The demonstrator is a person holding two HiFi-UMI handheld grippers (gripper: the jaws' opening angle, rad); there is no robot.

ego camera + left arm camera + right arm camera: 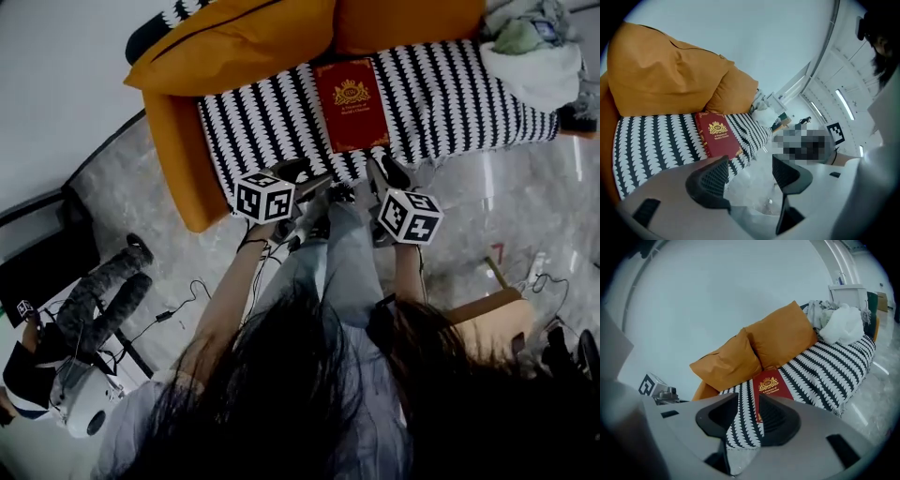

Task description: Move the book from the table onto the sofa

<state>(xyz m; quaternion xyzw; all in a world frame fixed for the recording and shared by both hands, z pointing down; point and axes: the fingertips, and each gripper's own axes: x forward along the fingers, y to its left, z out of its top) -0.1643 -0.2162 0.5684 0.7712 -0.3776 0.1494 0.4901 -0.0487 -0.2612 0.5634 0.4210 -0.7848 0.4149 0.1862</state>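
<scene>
Red book (350,103) flat on striped sofa seat (450,94), orange cushions (244,42) behind

Soft, even indoor light; ceiling strips glare in the left gripper view, both gripper views bend and darken at their rounded edges.

The red book (351,103) bears the only lettering that can be read. Beneath a gold crest, its two-line gold title appears to say "A Treasury of World's Classics", though the print is small and soft. The marker cube (263,196) of the left hand-held gripper (750,171) and the second cube (410,216), of the right hand-held gripper (747,416), show black-and-white square code patterns without letters. A small red floor mark (499,251) resembles a 7.
</scene>
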